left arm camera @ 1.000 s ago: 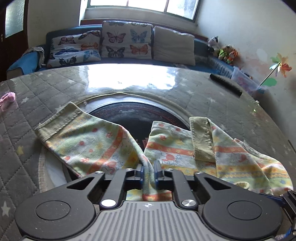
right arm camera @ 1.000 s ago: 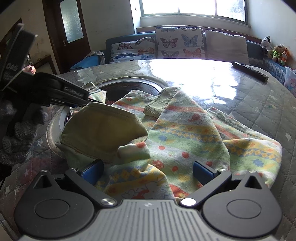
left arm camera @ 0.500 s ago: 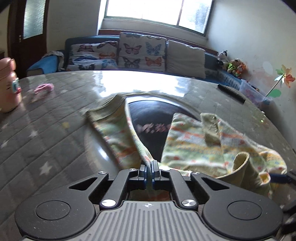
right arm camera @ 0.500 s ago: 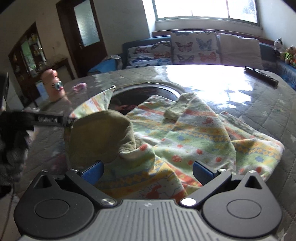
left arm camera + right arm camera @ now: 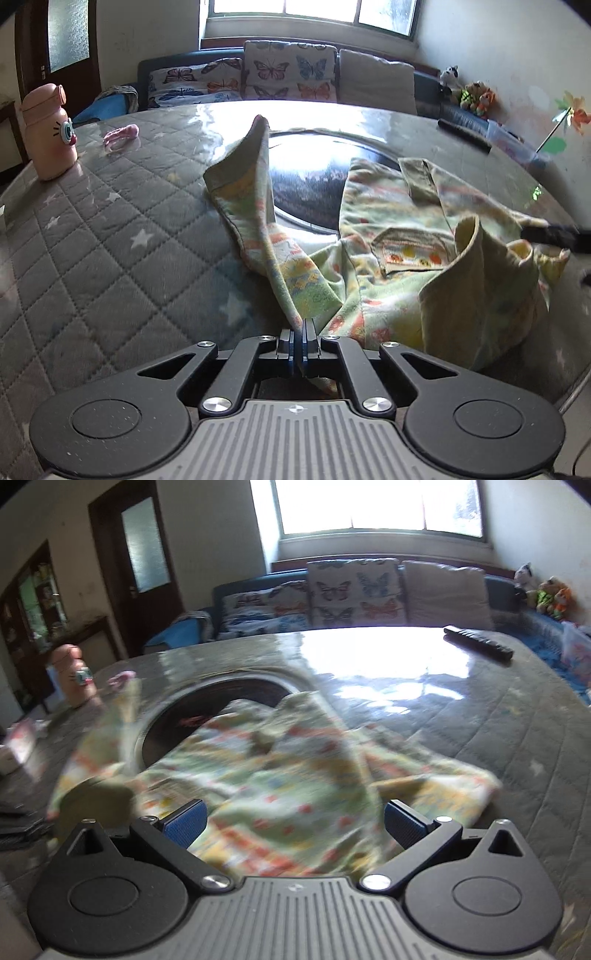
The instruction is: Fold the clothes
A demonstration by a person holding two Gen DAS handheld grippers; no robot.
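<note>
Left gripper [image 5: 298, 341] clenched on garment [image 5: 388, 229] edge | right gripper [image 5: 293, 821] released, garment ahead | risk: thin pinch slips, fold collapses

Bright multi-pane window [image 5: 310, 14] above a dark blue sofa [image 5: 177, 64] bearing butterfly-print cushions [image 5: 290, 75]; dark wooden door with frosted glass panel [image 5: 142, 550] at left; pale plaster walls [image 5: 491, 48]; sunlight glaring off the grey quilted desk [image 5: 110, 229].

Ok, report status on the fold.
Left tongs shut on clothes, leg pulled taut. Right tongs open over them. Nothing in the way.
</note>
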